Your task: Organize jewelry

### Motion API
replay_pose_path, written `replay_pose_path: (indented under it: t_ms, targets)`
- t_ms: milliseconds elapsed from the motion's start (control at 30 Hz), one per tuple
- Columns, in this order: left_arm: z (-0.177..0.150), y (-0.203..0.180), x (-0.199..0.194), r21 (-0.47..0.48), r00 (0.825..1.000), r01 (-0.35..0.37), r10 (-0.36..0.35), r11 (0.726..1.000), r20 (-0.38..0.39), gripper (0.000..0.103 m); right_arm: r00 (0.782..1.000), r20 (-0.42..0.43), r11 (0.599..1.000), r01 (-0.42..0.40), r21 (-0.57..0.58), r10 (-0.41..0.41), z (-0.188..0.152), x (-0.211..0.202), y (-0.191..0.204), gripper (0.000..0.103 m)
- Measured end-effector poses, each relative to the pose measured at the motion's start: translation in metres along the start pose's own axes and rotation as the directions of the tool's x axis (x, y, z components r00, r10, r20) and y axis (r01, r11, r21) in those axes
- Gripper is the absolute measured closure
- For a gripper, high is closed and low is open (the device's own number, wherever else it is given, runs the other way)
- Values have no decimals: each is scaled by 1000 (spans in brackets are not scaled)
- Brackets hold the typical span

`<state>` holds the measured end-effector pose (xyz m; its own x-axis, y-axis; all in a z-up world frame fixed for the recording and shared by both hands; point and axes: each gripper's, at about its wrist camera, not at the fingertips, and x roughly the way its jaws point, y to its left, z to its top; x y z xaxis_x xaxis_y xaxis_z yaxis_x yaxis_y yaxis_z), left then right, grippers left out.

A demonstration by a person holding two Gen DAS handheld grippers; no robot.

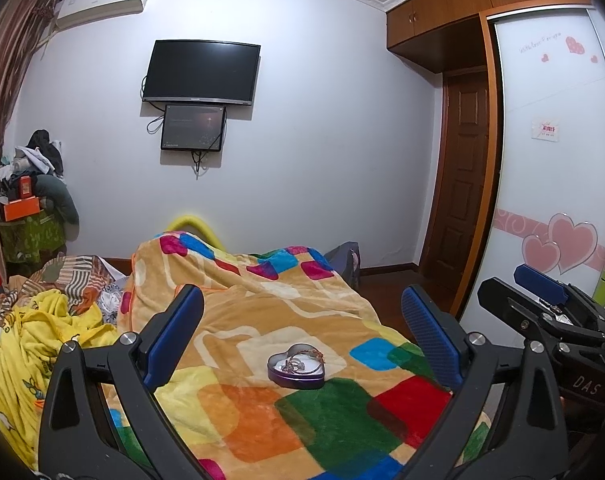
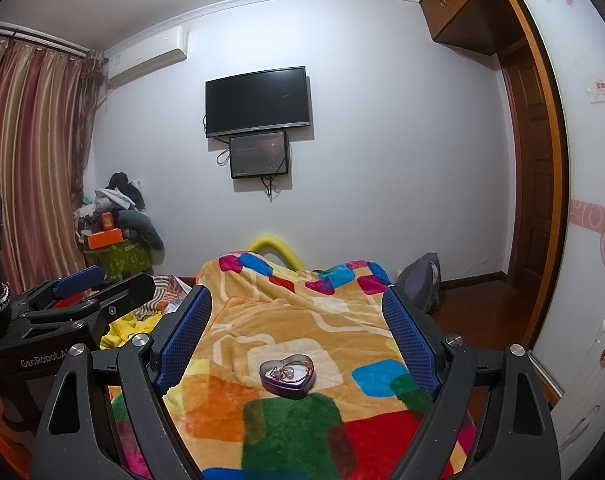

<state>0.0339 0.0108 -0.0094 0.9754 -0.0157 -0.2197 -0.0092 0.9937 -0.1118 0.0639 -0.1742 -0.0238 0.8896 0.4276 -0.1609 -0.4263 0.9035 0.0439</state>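
Jewelry tin (image 1: 296,366), ahead of both spread grippers

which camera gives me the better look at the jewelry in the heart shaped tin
The right wrist view: the heart-shaped tin sits centred and tipped toward the lens, showing the tangled jewelry inside. The left wrist view sees it more side-on, with a chain draped over the rim.

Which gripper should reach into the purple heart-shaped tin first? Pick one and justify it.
Right, narrowly. The right gripper frames the purple heart-shaped tin almost centrally between its open blue fingers. The left gripper, equally open, sees the tin similarly, so the edge is slight.
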Motion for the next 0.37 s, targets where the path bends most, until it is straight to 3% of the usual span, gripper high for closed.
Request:
replay_pose_path:
  t_ms: [367]
  targets:
    - [-1,-1,2,2,1000,-1,1,1000,-4,3,1000,-3,1000,3,11,-3,-1,2,-3,18]
